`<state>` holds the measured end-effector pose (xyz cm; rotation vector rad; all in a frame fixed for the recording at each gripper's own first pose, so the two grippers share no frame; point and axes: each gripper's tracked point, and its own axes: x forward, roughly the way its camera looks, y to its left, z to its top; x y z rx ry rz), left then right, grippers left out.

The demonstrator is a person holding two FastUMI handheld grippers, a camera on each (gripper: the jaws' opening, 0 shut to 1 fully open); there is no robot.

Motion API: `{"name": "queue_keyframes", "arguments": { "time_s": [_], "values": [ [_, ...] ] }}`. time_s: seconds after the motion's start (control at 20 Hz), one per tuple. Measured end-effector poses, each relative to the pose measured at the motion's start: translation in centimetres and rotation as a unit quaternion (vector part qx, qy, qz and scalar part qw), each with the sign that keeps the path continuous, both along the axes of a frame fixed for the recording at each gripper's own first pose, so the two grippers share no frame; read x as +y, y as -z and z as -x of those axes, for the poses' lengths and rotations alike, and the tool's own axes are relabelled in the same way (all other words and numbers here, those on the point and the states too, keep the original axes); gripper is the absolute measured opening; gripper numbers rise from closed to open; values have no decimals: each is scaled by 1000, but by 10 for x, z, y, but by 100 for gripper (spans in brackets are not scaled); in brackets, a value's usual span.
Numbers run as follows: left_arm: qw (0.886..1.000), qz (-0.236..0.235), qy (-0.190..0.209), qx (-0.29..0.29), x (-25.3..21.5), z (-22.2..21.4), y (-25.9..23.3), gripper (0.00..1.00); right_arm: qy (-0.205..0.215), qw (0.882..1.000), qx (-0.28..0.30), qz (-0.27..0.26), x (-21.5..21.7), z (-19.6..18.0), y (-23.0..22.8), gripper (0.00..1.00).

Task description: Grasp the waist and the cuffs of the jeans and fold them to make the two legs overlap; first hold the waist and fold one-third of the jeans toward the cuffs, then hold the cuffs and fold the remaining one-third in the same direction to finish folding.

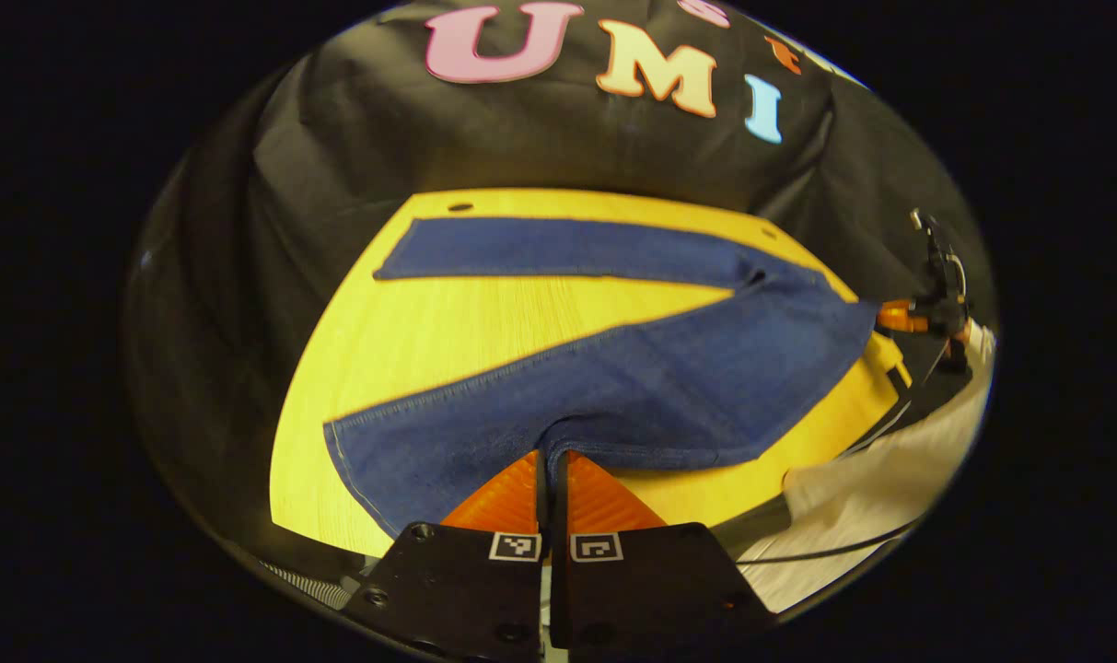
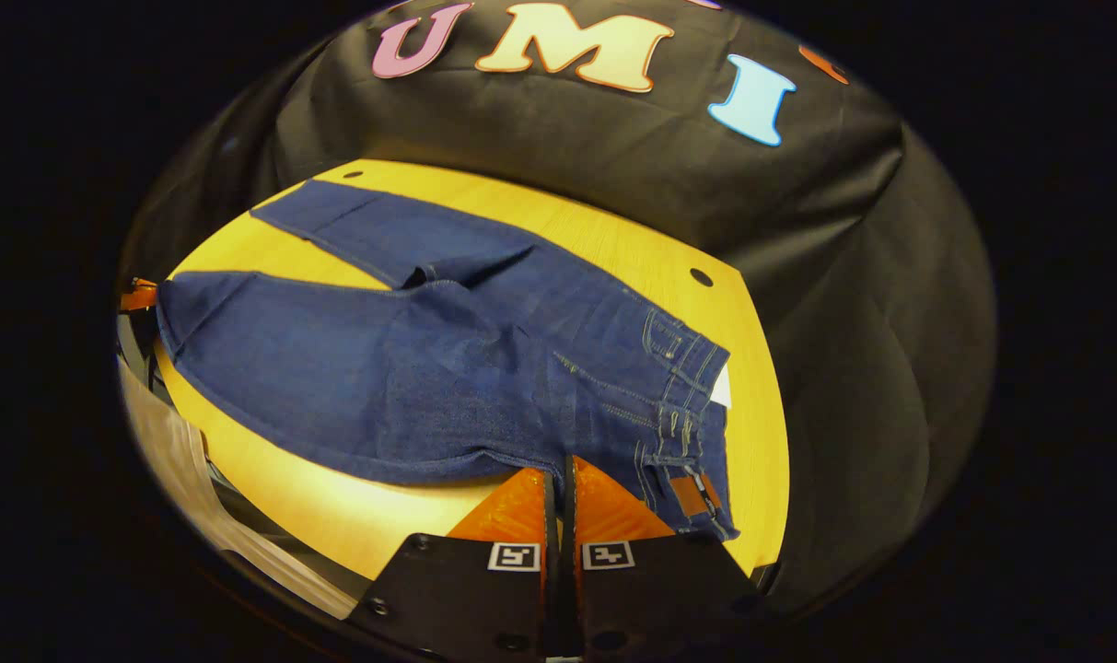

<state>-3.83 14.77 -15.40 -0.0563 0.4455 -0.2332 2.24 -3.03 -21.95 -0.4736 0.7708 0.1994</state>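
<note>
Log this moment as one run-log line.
left gripper: shut on jeans near leg edge | right gripper: shut on jeans near waist | legs: apart, not overlapped | table: jeans flat

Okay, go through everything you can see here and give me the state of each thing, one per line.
jeans: spread flat on the table, legs apart in a V, not yet folded.
left gripper: shut on the near edge of the jeans.
right gripper: shut on the jeans' near edge by the waist.
table: bearing the jeans.
</note>
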Motion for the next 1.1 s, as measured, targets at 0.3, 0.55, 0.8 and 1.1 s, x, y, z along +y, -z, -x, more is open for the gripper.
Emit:
{"name": "queue_keyframes", "arguments": {
  "time_s": [0.3,0.55,0.8,1.1],
  "values": [
    [992,80,-47,-87,10,-20,-82,0,52,996,-63,-39,18,-29,-70,2],
    [982,112,-94,-120,45,-60,-128,0,69,992,-85,-57,20,-57,-91,2],
    [985,56,-91,-133,56,-119,-168,0,50,995,-87,-20,38,-103,-101,2],
    [996,10,-78,-35,57,-205,-142,0,75,995,-44,-49,43,-168,-77,2]
  ]
}}
